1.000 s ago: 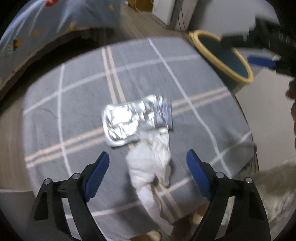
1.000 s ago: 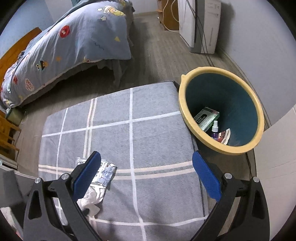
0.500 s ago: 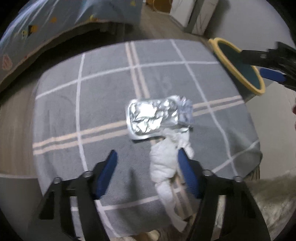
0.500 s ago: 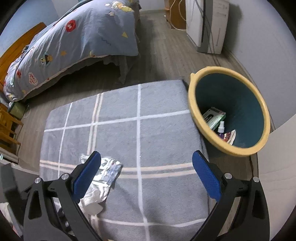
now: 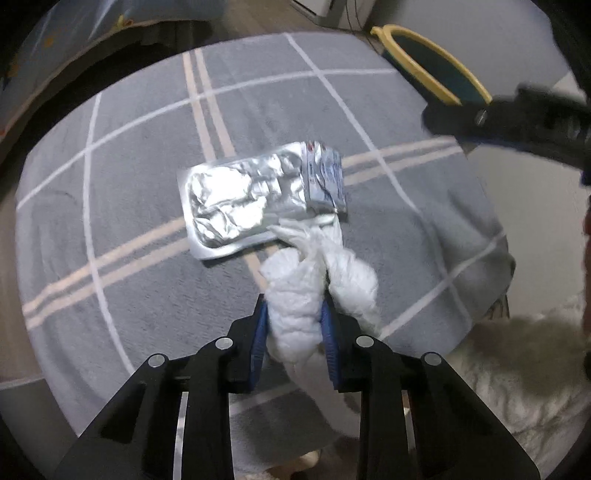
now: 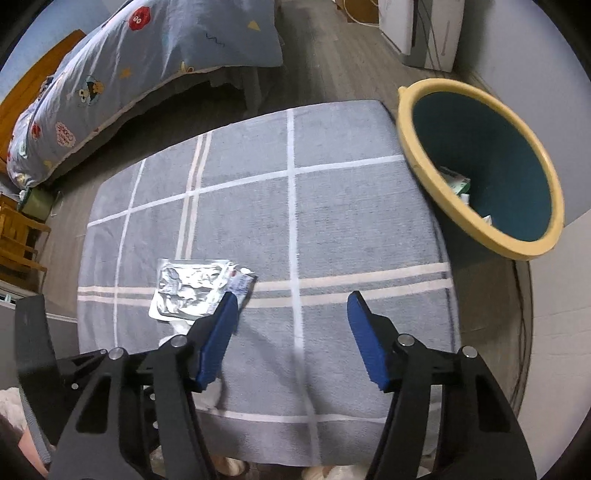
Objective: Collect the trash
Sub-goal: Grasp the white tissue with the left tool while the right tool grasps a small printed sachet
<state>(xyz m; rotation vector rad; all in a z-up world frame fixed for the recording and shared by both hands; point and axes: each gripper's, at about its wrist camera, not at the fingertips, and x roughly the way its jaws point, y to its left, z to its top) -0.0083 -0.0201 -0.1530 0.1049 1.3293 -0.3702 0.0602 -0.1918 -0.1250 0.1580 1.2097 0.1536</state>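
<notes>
My left gripper (image 5: 293, 314) is shut on a crumpled white tissue (image 5: 314, 284) lying on the grey checked cloth (image 5: 129, 177). A silver foil wrapper (image 5: 255, 199) lies just beyond the tissue, touching it; it also shows in the right wrist view (image 6: 195, 288). My right gripper (image 6: 291, 314) is open and empty above the cloth, right of the wrapper. The yellow-rimmed teal bin (image 6: 491, 173) stands off the cloth's right edge with some trash inside; its rim shows in the left wrist view (image 5: 428, 55).
A bed with a blue patterned duvet (image 6: 129, 70) stands beyond the cloth. White appliances (image 6: 424, 33) stand against the far wall. A wooden piece of furniture (image 6: 18, 236) is at the left. A white fluffy rug (image 5: 517, 369) lies at lower right.
My left gripper moved forward and closed on the white tissue. My right gripper moved left and lower over the cloth, its jaws narrowing somewhat but still open.
</notes>
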